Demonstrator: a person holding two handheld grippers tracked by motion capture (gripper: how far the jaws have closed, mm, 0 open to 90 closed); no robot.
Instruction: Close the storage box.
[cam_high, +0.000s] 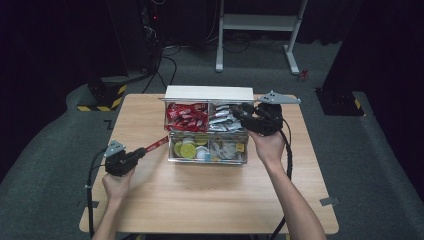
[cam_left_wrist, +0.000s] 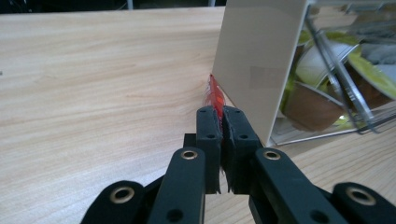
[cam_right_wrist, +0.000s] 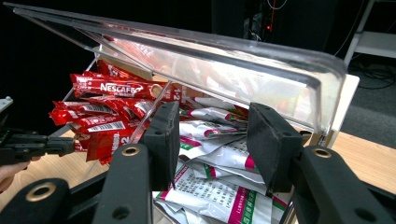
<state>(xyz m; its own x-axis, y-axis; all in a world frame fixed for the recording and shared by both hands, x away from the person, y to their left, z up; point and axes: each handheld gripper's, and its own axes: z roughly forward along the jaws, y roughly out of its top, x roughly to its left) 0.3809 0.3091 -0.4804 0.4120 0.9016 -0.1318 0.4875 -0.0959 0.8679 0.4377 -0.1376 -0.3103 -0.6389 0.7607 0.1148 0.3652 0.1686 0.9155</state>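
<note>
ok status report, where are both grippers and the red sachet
Left gripper shut on thin red sachet, low beside clear plastic organiser box. Right gripper open over silver packets, under clear lid. Nothing blocking.

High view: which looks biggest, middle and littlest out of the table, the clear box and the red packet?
1. Table, by far the biggest.
2. Clear box, middle.
3. Red packet, the littlest, a thin stick pinched in the left gripper.

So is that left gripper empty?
No, in the left gripper view the left gripper is shut on a thin red sachet beside the box.
</note>
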